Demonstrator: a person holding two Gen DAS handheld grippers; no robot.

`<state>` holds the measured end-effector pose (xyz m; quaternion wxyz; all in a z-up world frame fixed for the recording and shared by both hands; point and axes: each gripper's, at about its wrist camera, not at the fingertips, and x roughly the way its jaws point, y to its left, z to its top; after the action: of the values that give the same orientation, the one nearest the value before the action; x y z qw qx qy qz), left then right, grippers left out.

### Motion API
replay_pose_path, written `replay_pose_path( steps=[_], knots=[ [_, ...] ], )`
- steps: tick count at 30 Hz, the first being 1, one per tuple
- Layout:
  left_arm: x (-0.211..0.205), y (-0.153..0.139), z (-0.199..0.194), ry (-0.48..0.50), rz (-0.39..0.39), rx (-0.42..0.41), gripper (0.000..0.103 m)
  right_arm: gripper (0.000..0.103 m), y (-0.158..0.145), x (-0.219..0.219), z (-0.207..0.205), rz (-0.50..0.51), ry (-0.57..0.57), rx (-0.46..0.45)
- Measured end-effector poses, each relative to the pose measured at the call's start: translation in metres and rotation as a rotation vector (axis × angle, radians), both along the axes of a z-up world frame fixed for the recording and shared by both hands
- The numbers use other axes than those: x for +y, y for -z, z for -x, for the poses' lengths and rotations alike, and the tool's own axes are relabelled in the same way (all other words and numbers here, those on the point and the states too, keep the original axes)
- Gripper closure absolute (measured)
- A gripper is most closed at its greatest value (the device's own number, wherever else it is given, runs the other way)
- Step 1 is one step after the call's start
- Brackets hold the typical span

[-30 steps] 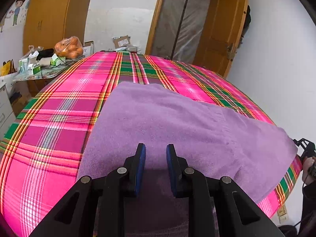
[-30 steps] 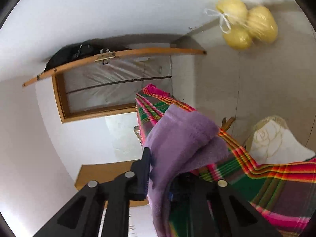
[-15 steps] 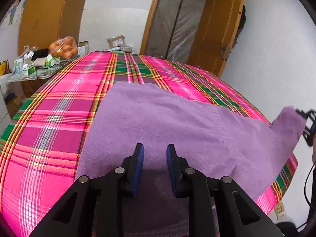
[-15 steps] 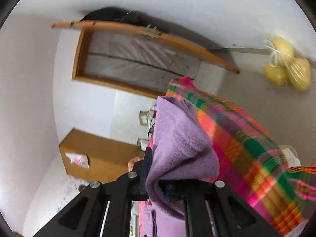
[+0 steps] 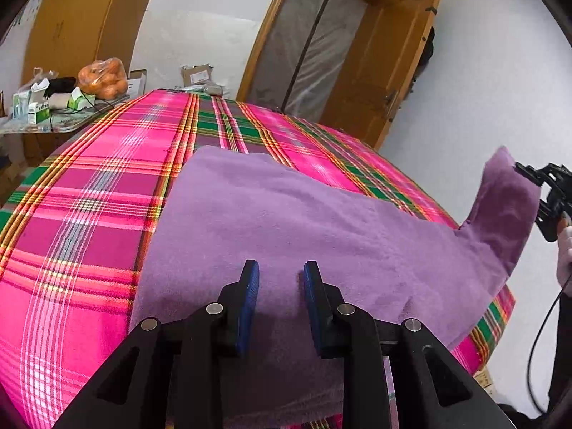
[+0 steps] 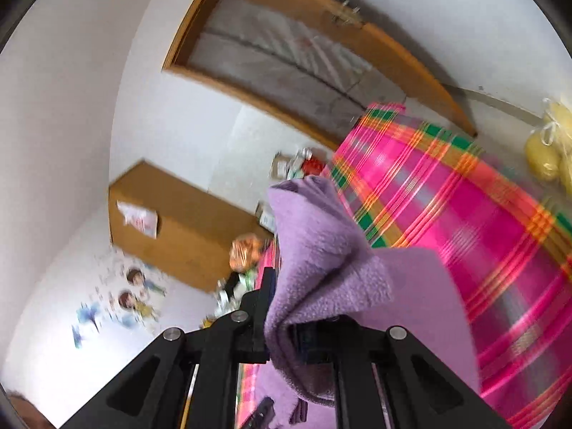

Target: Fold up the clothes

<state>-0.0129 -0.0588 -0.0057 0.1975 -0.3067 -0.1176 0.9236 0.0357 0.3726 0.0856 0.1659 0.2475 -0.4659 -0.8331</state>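
A purple fleece cloth (image 5: 286, 214) lies spread on a bed with a pink plaid cover (image 5: 89, 193). My left gripper (image 5: 279, 275) hovers low over the cloth's near edge. Its blue pads (image 5: 250, 286) stand apart, open, with only the flat cloth showing below the gap. At the bed's right edge my right gripper (image 5: 529, 178) holds the cloth's right corner (image 5: 500, 200) up in the air. In the right wrist view the gripper (image 6: 286, 325) is shut on that bunched corner (image 6: 321, 268), and the cloth drapes over and hides one finger.
A side table at the far left carries a bag of oranges (image 5: 103, 77) and small boxes (image 5: 39, 107). A wooden door (image 5: 379, 68) stands open behind the bed. A white wall runs along the right. A gloved hand (image 5: 565, 250) holds the right gripper. A bag of yellow fruit (image 6: 547, 153) hangs nearby.
The right gripper has risen from the bed's right edge with the cloth corner and rolled, so the corner now stands lifted. The left gripper has stayed almost in place.
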Motion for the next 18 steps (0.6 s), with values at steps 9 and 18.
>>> replay_pose_path(
  steps=[9, 18],
  knots=[
    [-0.01, -0.002, -0.009, 0.002, -0.021, 0.004, 0.078, 0.092, 0.042, -0.111, 0.019, -0.31, -0.171, -0.089],
    [-0.012, -0.007, -0.013, -0.009, -0.018, 0.021, 0.078, 0.07, 0.096, -0.189, 0.015, -0.545, -0.437, -0.193]
  ],
)
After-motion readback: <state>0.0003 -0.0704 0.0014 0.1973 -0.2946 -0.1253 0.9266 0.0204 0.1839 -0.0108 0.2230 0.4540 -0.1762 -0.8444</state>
